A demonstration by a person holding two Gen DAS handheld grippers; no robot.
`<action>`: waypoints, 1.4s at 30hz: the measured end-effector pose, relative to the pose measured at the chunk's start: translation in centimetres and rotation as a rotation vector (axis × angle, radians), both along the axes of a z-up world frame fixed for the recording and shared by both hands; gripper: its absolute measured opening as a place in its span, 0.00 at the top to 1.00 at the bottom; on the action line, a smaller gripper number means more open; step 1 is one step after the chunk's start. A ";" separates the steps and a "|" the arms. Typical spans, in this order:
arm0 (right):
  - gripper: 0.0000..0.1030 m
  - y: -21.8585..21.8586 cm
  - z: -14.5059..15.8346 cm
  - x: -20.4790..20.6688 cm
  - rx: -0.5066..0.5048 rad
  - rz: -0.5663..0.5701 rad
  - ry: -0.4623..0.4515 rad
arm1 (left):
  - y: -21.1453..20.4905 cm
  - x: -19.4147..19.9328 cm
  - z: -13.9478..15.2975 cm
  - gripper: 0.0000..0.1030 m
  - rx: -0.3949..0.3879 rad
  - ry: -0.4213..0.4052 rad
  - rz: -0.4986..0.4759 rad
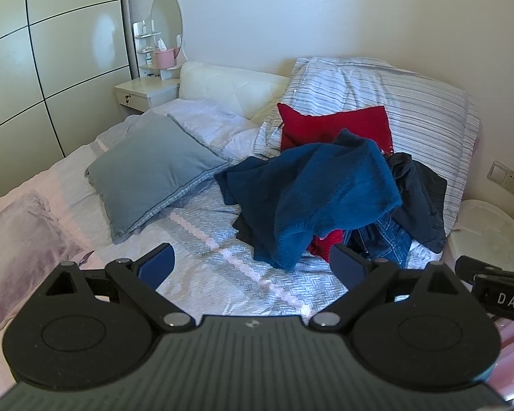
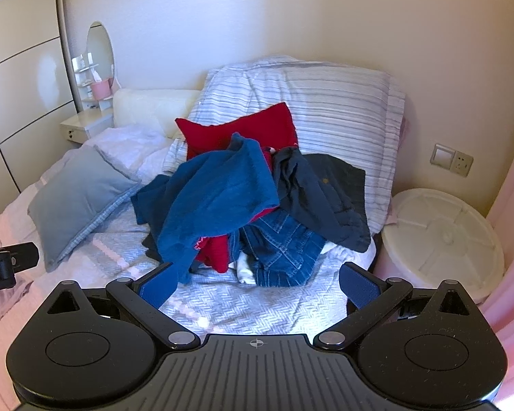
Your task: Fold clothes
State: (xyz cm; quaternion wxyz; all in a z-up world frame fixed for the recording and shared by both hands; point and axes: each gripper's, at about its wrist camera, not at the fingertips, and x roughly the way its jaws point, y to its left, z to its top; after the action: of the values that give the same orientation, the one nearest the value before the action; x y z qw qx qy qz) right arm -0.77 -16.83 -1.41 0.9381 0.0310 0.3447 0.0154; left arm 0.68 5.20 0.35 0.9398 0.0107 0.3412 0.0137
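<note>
Both tongs hang over the bed (image 2: 257, 308), side by side, and both stand wide with nothing between their blue pads. The left tongs (image 1: 252, 267) and the right tongs (image 2: 257, 284) each look straight ahead at the job: a heap of clothes (image 2: 253, 212) dumped in a tangle on the bedspread, just beyond the fingertips.

On top sprawls a blue fleece (image 2: 216, 198), draped over the rest, its lower hem trailing down almost to the right tongs' left finger; whether it touches, I cannot tell. Under it, red cloth (image 2: 216, 250) pokes out, and jeans (image 2: 284, 253) lie bunched dead ahead of the right tongs. A dark garment (image 2: 325, 198) slumps ahead and to the right, leaning against the striped pillow (image 2: 342, 113). A red piece (image 2: 243, 130) stands propped at the back of the heap.

From the left tongs, the heap sits ahead and to the right, with a grey pillow (image 1: 154, 167) ahead to the left and bare bedspread directly in front, which looks like room enough to lay a garment flat.

Nothing in the heap lies folded: it is all crumpled and overlapped. My reading is that the wide stance suits a grab at the fleece, the topmost and nearest piece.
</note>
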 end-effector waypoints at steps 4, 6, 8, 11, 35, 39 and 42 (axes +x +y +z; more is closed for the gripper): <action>0.00 0.8 -0.1 0.3 -0.006 0.006 -0.001 | 0.9 0.1 -0.1 0.07 -0.006 0.002 0.010; 0.00 1.1 -0.1 0.5 -0.008 0.009 -0.004 | 1.4 0.2 -0.2 0.07 -0.008 0.001 0.015; 0.00 1.4 -0.1 0.6 -0.009 0.011 -0.005 | 1.8 0.3 -0.2 0.07 -0.010 0.001 0.019; 0.00 1.8 -0.2 0.9 -0.012 0.014 -0.005 | 2.4 0.4 -0.3 0.07 -0.012 0.001 0.026; 0.00 2.1 -1.1 2.1 -0.008 0.030 -0.006 | 4.0 2.6 -1.7 0.07 -0.037 0.027 0.011; 0.00 1.8 -1.6 2.5 -0.013 0.027 -0.005 | 3.6 3.6 -2.6 0.07 -0.049 0.057 0.010; 0.00 1.4 -2.3 3.0 -0.002 0.034 0.010 | 3.2 4.3 -3.3 0.07 -0.050 0.077 0.003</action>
State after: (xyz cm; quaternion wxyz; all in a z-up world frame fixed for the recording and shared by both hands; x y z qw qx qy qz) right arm 2.26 -15.44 -3.69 0.9360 0.0245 0.3499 0.0306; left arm 4.97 8.44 -2.94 0.9259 -0.0129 0.3776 0.0062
